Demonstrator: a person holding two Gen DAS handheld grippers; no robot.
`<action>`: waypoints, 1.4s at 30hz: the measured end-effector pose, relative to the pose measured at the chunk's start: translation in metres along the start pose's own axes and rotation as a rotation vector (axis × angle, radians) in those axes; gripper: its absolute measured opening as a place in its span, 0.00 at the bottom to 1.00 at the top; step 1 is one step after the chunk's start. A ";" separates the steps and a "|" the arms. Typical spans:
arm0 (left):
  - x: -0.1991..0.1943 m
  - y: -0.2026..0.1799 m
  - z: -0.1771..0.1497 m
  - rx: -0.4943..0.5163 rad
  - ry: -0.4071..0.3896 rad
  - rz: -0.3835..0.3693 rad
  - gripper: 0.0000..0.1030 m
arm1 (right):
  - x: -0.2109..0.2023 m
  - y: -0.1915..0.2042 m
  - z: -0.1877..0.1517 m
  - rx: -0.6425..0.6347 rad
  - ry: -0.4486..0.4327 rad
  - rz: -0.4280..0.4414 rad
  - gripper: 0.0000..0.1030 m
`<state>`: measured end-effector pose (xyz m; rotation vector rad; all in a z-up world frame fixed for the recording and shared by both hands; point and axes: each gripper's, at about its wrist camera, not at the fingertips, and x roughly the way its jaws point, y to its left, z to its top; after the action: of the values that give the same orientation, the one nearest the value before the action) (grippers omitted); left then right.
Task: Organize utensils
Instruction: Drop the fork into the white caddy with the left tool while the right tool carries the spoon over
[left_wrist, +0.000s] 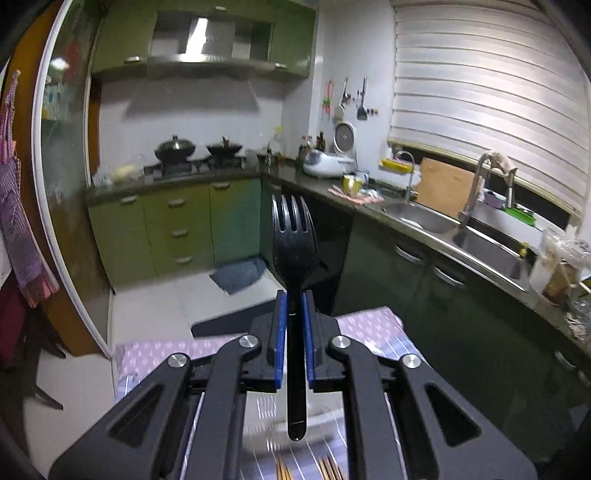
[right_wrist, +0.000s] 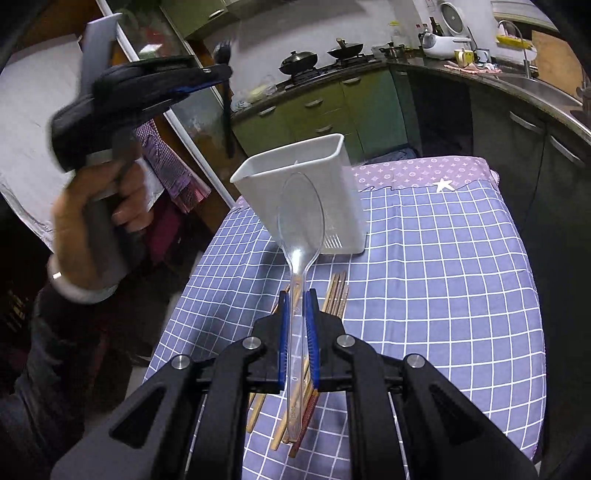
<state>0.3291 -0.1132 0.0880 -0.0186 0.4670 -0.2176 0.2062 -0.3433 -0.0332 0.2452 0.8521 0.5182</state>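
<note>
While both hands are raised over the bench, notes as follows.

Left gripper (left_wrist: 294, 306): blue-padded fingers (left_wrist: 281, 332) pinched shut on the handle of a black plastic fork (left_wrist: 293, 236); tines point up and away, handle end hangs below the pads. In the right wrist view the same gripper (right_wrist: 221, 72) sits high at the left, gripped by a person's hand (right_wrist: 99, 218) in a dark sleeve.

Right gripper (right_wrist: 297, 306): fingers (right_wrist: 283, 332) closed on the neck of a clear plastic spoon (right_wrist: 301, 221); bowl points forward, in front of the holder.

Holder: white rectangular utensil holder (right_wrist: 332, 177), open top, standing on the bench near its far left side; inside not visible.

Chopsticks: loose bundle of wooden chopsticks (right_wrist: 338, 295) lying flat on the bench, under and just beyond the right gripper; ends show in the left wrist view (left_wrist: 328, 469).

Surface: bench (right_wrist: 443, 277) covered with blue cloth with white grid; lilac patterned band along the far edge, with a white star (right_wrist: 443, 184).

Room: kitchen; green cabinets (left_wrist: 177, 229), two dark woks (left_wrist: 175, 147) on the stove, range hood (left_wrist: 199, 44) above, white rice cooker (left_wrist: 325, 162), steel double sink (left_wrist: 480, 240) under a shuttered window (left_wrist: 487, 96), pale tiled floor (left_wrist: 147, 306).
</note>
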 end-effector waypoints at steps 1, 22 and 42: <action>0.009 0.000 -0.002 0.005 -0.016 0.011 0.08 | -0.001 -0.001 0.000 -0.001 -0.003 -0.001 0.10; 0.052 0.031 -0.088 -0.023 0.100 0.054 0.09 | -0.022 0.027 0.113 -0.051 -0.260 -0.023 0.10; -0.010 0.045 -0.125 -0.052 0.239 0.052 0.25 | 0.077 0.019 0.192 -0.138 -0.453 -0.191 0.10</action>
<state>0.2739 -0.0634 -0.0219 -0.0311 0.7101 -0.1571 0.3888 -0.2872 0.0473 0.1442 0.3914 0.3218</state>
